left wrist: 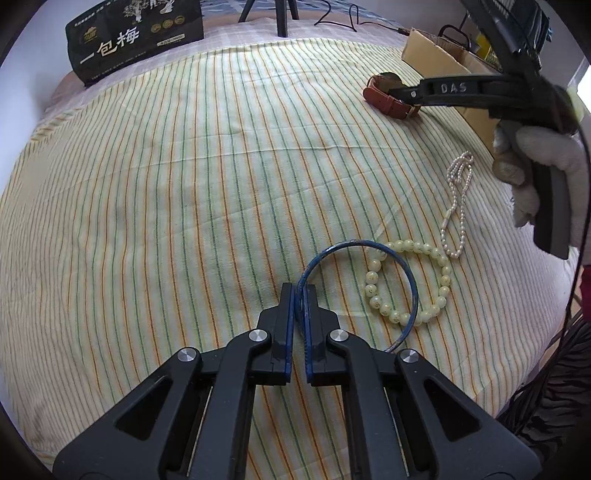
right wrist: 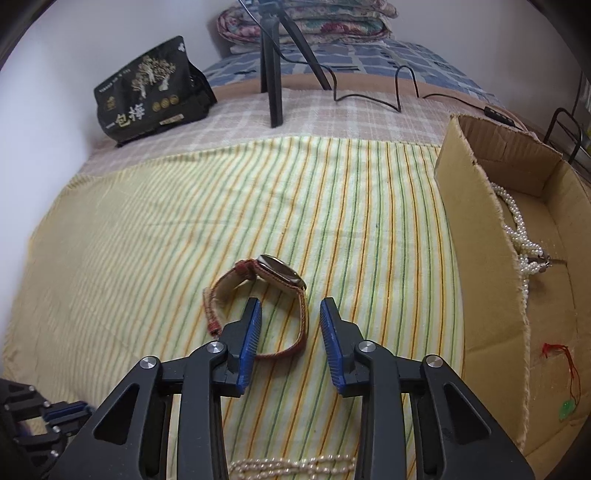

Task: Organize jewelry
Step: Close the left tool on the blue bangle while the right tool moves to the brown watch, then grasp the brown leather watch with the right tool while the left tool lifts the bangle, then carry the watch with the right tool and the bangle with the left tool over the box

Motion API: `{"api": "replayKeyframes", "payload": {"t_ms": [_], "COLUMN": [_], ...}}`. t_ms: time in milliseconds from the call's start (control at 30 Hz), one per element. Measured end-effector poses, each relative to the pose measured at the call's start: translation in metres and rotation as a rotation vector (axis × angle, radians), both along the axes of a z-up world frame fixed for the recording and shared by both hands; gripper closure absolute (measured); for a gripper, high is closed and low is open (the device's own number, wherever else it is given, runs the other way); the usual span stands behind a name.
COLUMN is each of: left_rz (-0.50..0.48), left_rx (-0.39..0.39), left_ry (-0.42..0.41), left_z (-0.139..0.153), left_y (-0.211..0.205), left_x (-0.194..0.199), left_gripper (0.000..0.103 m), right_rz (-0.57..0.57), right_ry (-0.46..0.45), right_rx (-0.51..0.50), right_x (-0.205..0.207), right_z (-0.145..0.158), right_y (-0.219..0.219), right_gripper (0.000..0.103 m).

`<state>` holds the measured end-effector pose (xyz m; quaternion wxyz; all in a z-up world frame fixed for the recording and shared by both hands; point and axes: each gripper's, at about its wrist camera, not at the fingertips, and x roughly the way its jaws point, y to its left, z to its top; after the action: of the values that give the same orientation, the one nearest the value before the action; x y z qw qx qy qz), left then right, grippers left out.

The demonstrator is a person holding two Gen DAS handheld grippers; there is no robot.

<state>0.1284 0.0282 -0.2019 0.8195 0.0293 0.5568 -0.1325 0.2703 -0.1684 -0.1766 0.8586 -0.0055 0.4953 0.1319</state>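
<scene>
My left gripper [left wrist: 300, 291] is shut on a thin blue bangle [left wrist: 402, 266], held just above the striped cloth [left wrist: 184, 206]. A pale bead bracelet [left wrist: 436, 254] and a small pearl strand [left wrist: 458, 184] lie to its right. My right gripper [right wrist: 290, 308] is open, its fingers either side of the strap of a red-brown wristwatch [right wrist: 280, 275]; the watch also shows in the left wrist view [left wrist: 388, 99]. A cardboard box [right wrist: 476, 236] at the right holds a pearl necklace [right wrist: 524, 236] and a red-corded green pendant [right wrist: 565, 402].
A black snack bag [right wrist: 151, 92] and a tripod [right wrist: 273, 74] with a cable stand at the far edge of the bed. A folded quilt [right wrist: 306, 18] lies behind. A pearl strand [right wrist: 291, 465] lies below the right gripper.
</scene>
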Motion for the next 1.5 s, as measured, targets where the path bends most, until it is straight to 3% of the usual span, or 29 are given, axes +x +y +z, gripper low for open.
{"api": "replayKeyframes", "payload": {"t_ms": [133, 233, 933, 1500], "left_rz": [0.019, 0.035, 0.064, -0.027], "left_rx": [-0.017, -0.026, -0.092, -0.137], "left_ry": [0.003, -0.007, -0.170, -0.244], "left_z": [0.003, 0.008, 0.076, 0.112], "left_y": [0.004, 0.006, 0.005, -0.057], "left_x": [0.000, -0.001, -0.019, -0.021], "left_gripper": [0.101, 0.101, 0.102, 0.102], "right_rz": [0.000, -0.002, 0.017, -0.046], "right_ry": [-0.011, -0.017, -0.170, -0.246], "right_rx": [-0.024, -0.020, 0.006, 0.005], "right_x": [0.001, 0.001, -0.032, -0.068], "right_z": [-0.001, 0.001, 0.063, 0.096], "right_y": [0.002, 0.002, 0.001, -0.061], "right_gripper": [0.092, 0.094, 0.095, 0.095]}}
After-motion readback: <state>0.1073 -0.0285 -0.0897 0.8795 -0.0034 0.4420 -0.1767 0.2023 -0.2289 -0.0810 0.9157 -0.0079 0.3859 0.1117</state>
